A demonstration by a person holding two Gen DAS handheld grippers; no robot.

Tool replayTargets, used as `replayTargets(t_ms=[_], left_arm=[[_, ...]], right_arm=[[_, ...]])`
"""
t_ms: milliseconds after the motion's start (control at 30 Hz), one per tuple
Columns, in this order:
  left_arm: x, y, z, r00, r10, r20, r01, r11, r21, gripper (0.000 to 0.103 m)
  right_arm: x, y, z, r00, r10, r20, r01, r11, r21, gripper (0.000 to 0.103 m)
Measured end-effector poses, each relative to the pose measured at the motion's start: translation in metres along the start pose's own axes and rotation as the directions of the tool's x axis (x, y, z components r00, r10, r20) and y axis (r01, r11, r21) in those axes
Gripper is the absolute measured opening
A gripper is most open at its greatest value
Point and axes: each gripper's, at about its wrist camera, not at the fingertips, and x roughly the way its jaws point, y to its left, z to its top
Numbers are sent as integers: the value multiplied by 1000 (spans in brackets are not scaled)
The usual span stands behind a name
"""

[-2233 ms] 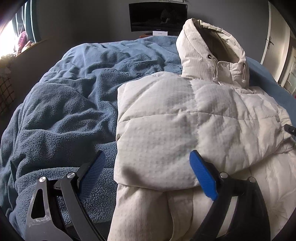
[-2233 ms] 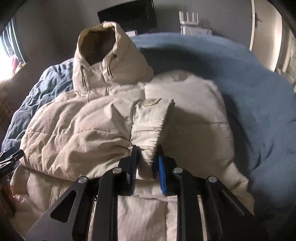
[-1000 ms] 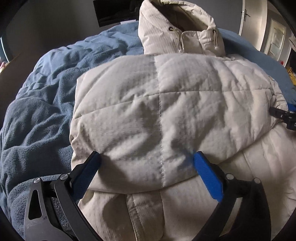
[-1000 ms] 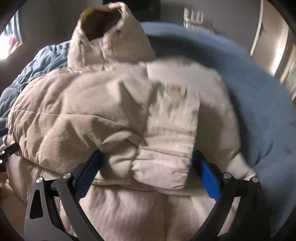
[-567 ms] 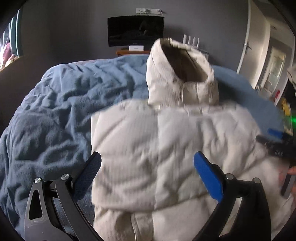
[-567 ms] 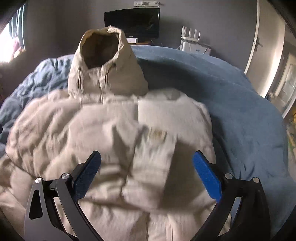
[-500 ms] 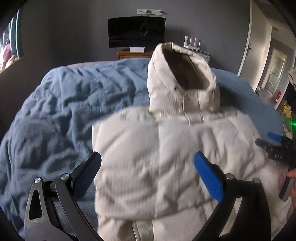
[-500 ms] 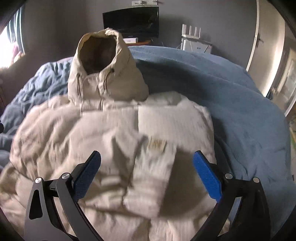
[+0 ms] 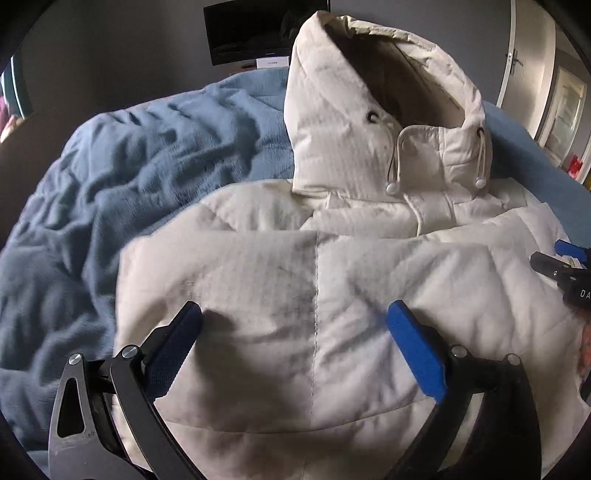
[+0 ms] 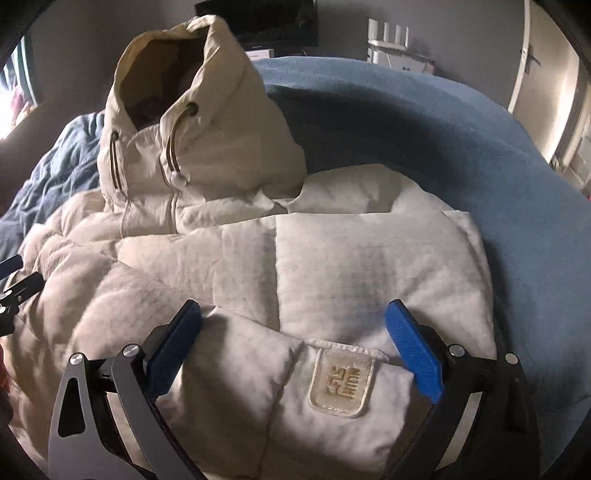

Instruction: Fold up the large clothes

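A cream hooded puffer jacket [image 9: 317, 280] lies on a blue bed cover, sleeves folded across its chest, hood [image 9: 373, 110] at the far end. My left gripper [image 9: 295, 332] is open, its blue pads spread low over the folded left sleeve. The right gripper [image 9: 557, 266] shows at that view's right edge. In the right wrist view the same jacket [image 10: 332, 266] fills the frame, hood [image 10: 199, 122] to the upper left. My right gripper [image 10: 295, 332] is open above the folded right sleeve, whose cuff bears a logo patch [image 10: 341, 380]. Nothing is held by either gripper.
The rumpled blue blanket [image 9: 110, 206] covers the bed left of the jacket; smoother blue cover [image 10: 480, 155] lies to its right. A dark TV [image 9: 258, 29] hangs on the grey far wall. A door [image 9: 532, 59] stands at the right.
The right gripper let go of the sleeve cuff and opened. Both grippers rose and pulled back, then came down and forward again, close over the folded sleeves.
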Motion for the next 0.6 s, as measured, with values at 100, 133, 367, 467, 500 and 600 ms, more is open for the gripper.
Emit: replayTargets(t_ms=[100,133,367,467,500,600], left_arm=[[7,5,-2,1000,-25,0,25,1000,-14,97],[9,5,-2,1000,-30,-6,30,999,-17,97],[10,3,-10,1000,-26,14,27,1000,-15,98],[6,3,-9,1000,-21,20,22,999,-32,97],[5,4,-9,1000,-21,19,22,999,-46,97],[5,3,-10,1000,4,18,-3,998,-70,98]], right_arm=[[2,2,-5,1000,0,18,0,1000,-27,96],[3,1,-5,1000,6,20,-6,1000,-24,96],[15,-6,0,996,55,-64,-53,998,19,97],[12,-11,9,991,73,-113,-69,997,39,97],[8,-15,11,989,87,-115,-81,995,61,97],[-1,-25,15,992,98,-82,-90,990,106,97]])
